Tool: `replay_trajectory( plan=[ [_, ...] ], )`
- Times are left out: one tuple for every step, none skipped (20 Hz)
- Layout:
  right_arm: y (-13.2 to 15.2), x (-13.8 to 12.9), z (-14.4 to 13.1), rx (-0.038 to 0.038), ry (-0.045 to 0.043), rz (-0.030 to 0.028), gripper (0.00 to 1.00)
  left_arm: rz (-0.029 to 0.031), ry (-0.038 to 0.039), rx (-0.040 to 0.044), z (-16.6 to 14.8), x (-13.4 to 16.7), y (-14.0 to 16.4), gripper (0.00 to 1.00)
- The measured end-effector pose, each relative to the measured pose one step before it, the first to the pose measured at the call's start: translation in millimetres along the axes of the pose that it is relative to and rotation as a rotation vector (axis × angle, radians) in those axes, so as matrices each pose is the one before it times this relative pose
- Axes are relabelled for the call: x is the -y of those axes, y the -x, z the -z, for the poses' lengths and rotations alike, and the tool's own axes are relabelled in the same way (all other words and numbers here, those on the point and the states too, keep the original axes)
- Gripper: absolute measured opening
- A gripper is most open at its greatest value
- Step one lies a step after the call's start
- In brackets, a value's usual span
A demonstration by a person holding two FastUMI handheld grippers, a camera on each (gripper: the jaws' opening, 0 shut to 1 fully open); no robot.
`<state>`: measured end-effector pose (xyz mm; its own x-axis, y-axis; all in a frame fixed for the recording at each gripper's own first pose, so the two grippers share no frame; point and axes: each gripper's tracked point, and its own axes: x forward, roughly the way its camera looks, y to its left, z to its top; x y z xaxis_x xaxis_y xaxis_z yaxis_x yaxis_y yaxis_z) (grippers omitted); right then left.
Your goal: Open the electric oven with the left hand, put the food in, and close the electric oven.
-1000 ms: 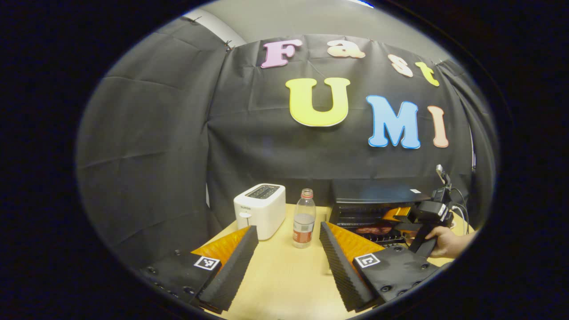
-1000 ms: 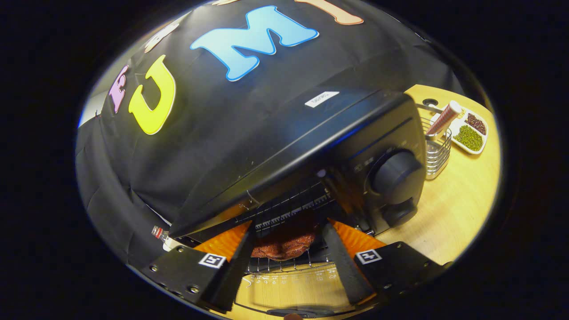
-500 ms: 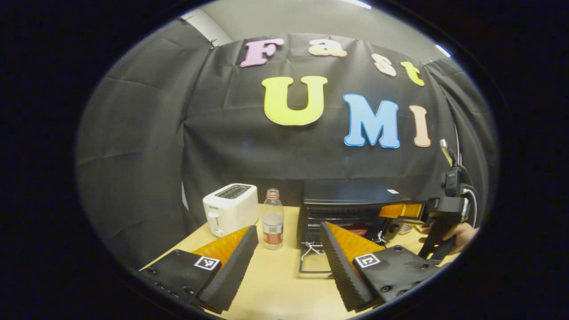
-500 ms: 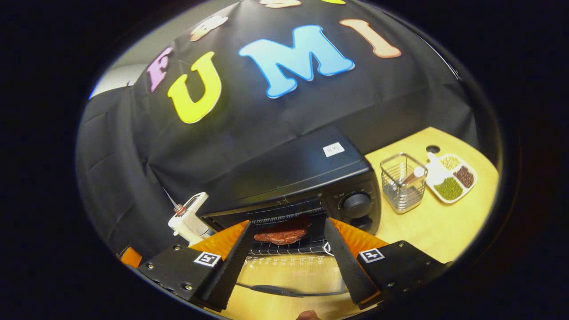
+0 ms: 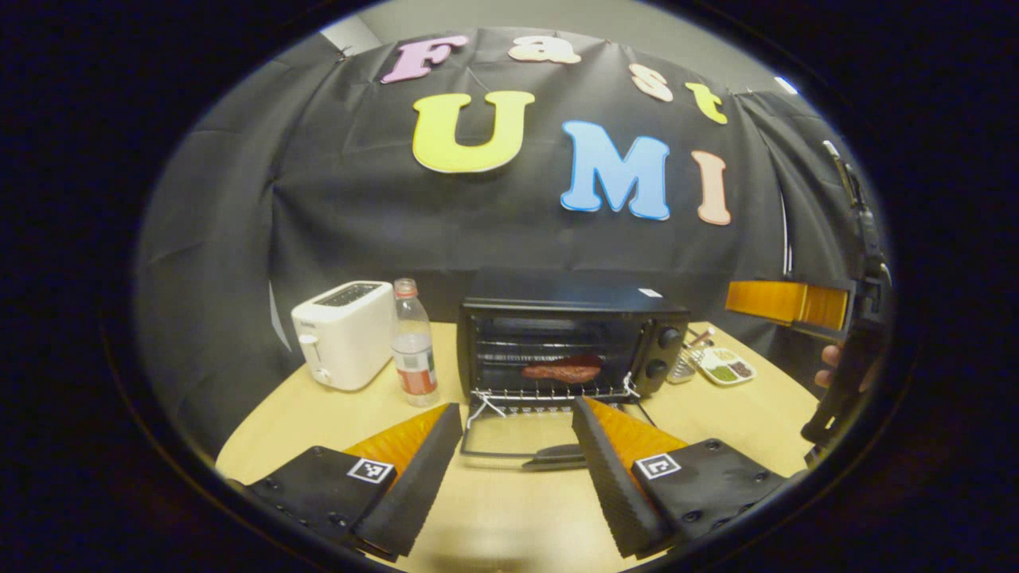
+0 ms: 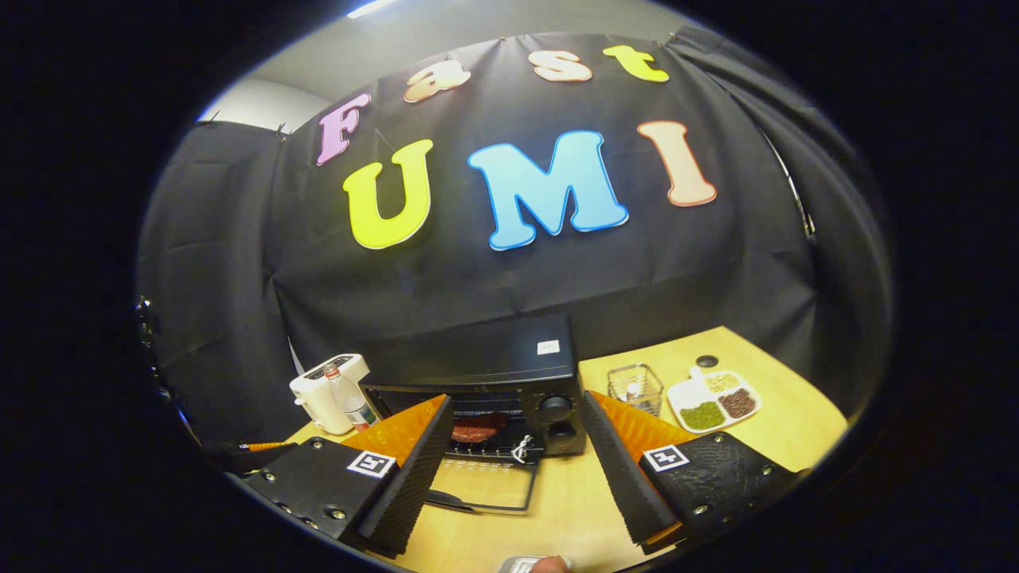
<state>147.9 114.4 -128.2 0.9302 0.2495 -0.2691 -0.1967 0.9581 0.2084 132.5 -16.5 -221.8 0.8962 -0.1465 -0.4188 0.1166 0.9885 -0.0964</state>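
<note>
Food, a reddish-brown slab of meat [image 5: 562, 370], lies on the wire rack inside the black electric oven [image 5: 569, 338], door down for closing. Left gripper [image 5: 516, 446] and right gripper [image 6: 517, 454] hover spread, empty.

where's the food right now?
In the left gripper view, the food lies on the rack inside the open oven, right of the bottle.

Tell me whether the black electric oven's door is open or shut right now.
Open. The black electric oven's glass door lies folded down flat on the wooden table, exposing the wire rack with the brown food inside.
</note>
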Motion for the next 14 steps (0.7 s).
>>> replay_trajectory(
  plan=[
    [9.89,6.58,-4.11,0.01395,0.00784,0.01422,0.97,0.00902,-0.01277,-0.03163,10.44,6.01,-3.68,0.99],
    [11.52,4.57,-8.51,0.02195,0.00678,0.01201,0.98,0.00840,-0.00783,-0.03794,10.99,5.79,-4.45,0.97],
    [10.15,5.54,-7.66,0.02497,0.01471,0.01700,0.98,0.01470,0.00076,-0.02698,8.99,7.84,-5.06,0.96],
    [7.37,7.96,-6.27,0.02319,0.02018,0.02493,0.97,0.01616,0.00629,-0.02864,9.11,8.63,-5.54,0.95],
    [8.88,7.38,-5.71,0.02127,0.02210,0.01986,0.97,0.01778,0.01076,-0.02648,7.97,7.77,-6.21,0.91],
    [7.35,5.58,-4.58,0.01712,0.01721,0.01914,0.97,0.01428,0.00927,-0.02472,8.54,6.24,-3.32,0.95],
    [5.25,5.26,-3.46,0.00891,0.00935,0.01450,0.97,0.01724,0.00842,-0.02502,7.17,5.99,-4.59,0.95],
    [6.28,4.70,-1.68,0.00418,0.00300,0.01332,0.98,0.01215,0.00604,-0.02848,8.33,5.28,-7.10,0.95],
    [6.21,5.32,-0.74,-0.00061,-0.00056,0.01402,0.97,0.00627,0.00331,-0.03246,7.25,3.89,-7.09,0.99],
    [3.27,6.21,-0.04,-0.00214,-0.00137,0.01675,0.97,0.00778,0.00019,-0.03010,7.25,3.05,-8.15,0.95],
    [5.47,5.33,0.84,-0.00595,-0.00196,0.01204,0.97,0.00743,-0.00304,-0.02768,6.78,3.04,-6.76,0.92],
    [4.10,3.97,1.92,-0.01135,-0.00228,0.01073,0.97,0.00169,-0.00629,-0.01965,5.62,0.38,-6.18,0.92],
    [5.26,4.74,0.73,-0.00595,0.00201,0.01028,0.97,0.00196,-0.00458,-0.01473,2.76,-0.41,-3.16,0.99],
    [3.86,4.41,-2.58,0.00281,0.00772,0.01027,0.97,0.00053,-0.00085,-0.01728,2.64,-0.20,-5.93,0.97]
  ],
)
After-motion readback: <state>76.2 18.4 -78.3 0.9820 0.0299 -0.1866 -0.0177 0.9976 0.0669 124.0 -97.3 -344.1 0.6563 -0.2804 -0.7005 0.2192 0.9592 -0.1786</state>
